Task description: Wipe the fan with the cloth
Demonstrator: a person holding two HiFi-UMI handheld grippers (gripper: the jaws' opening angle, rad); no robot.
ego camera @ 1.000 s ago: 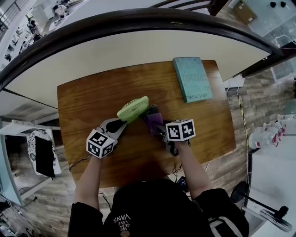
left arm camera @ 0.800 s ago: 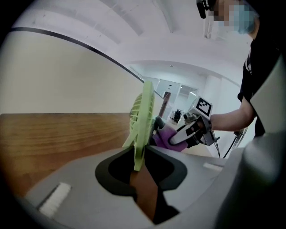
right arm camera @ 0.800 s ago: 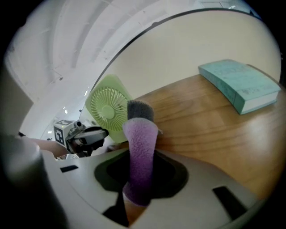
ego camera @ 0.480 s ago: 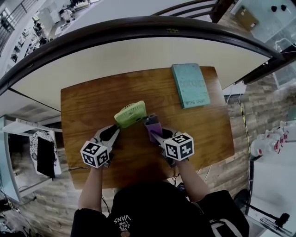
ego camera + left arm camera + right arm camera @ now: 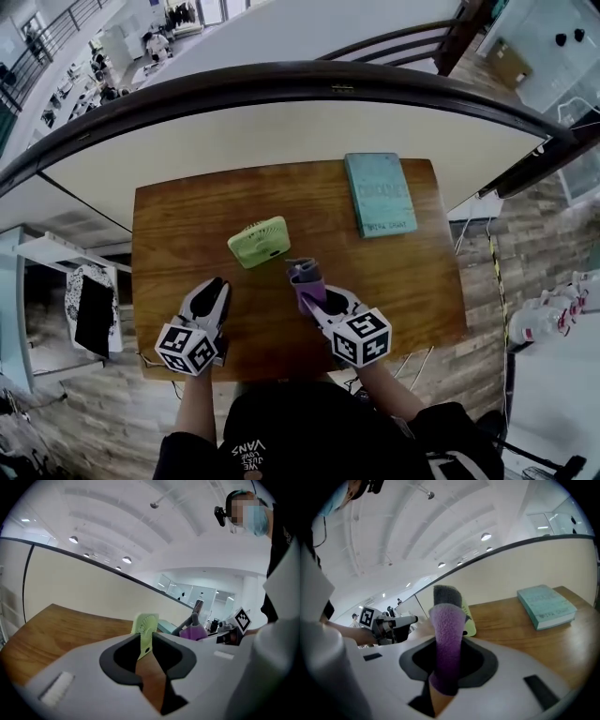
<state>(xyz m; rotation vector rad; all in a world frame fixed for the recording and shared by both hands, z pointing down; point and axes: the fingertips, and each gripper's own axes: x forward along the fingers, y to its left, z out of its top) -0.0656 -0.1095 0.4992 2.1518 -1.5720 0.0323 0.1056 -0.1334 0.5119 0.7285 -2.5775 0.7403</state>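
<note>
While green fan [image 5: 259,241] lies unheld on tabletop [image 5: 412,281] | right gripper [image 5: 309,292] fingers clamp purple cloth [image 5: 304,272], ready for wiping | left gripper [image 5: 213,286] fingers apart, empty

Wood tbl [image 5: 178,225], plank flr [image 5: 103,412]

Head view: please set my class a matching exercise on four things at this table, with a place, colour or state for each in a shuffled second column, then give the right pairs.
Things
1. fan
2. book
3. cloth
4. left gripper

Place, colour or state
A. purple, clamped in the right gripper
B. holds nothing, jaws slightly apart
C. teal, near the far right corner of the table
D. pale green, near the table's middle, touched by neither gripper

Pairs: 1-D, 2-C, 3-A, 4-B
</note>
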